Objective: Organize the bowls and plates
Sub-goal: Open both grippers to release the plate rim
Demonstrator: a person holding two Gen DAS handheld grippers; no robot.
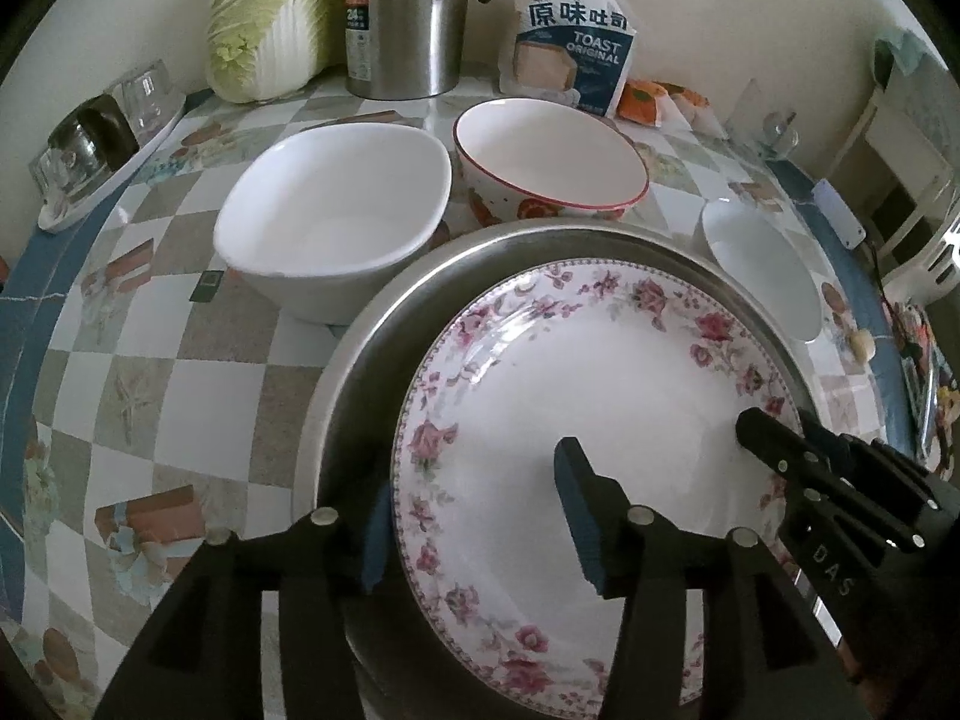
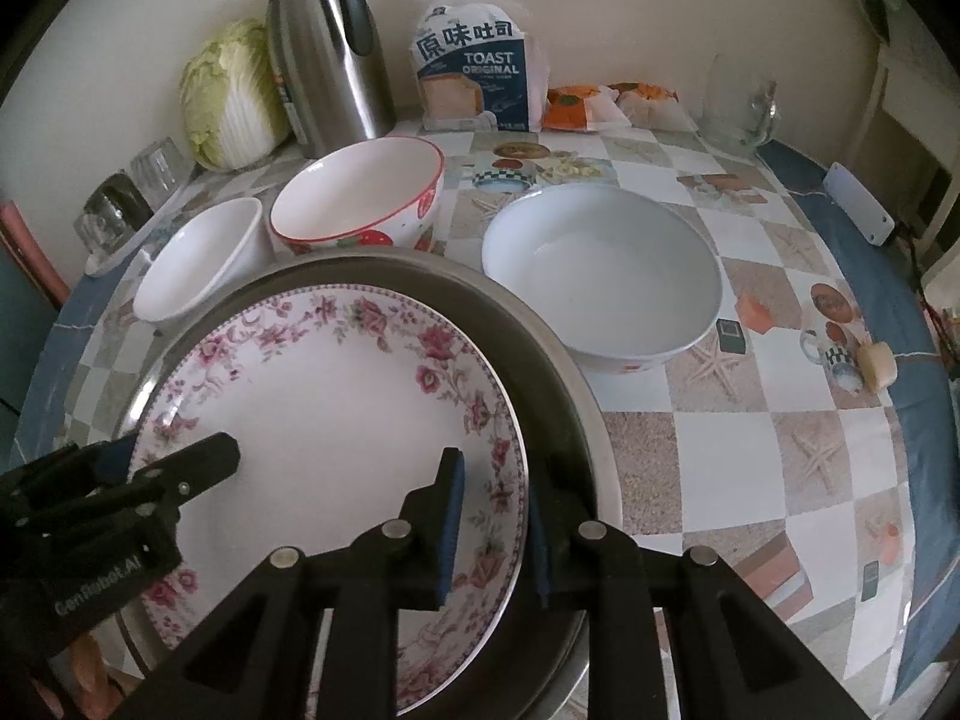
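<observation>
A white plate with a pink floral rim (image 1: 600,396) (image 2: 324,396) lies inside a round steel tray (image 1: 420,276) (image 2: 540,348). My left gripper (image 1: 474,516) straddles the plate's left rim, one finger inside and one outside, jaws apart. My right gripper (image 2: 495,531) straddles the plate's right rim the same way. Behind the tray stand a squarish white bowl (image 1: 336,210) (image 2: 198,258), a red-rimmed flowered bowl (image 1: 552,162) (image 2: 360,198) and a wide white bowl (image 2: 600,276) (image 1: 762,264).
At the back stand a cabbage (image 1: 270,18), a steel thermos (image 1: 408,18), a toast bag (image 1: 570,42) and wrapped snacks (image 2: 606,102). Upturned glasses on a small tray (image 1: 96,144) are at left, a glass jug (image 2: 738,102) at right. Checked tablecloth (image 2: 750,420).
</observation>
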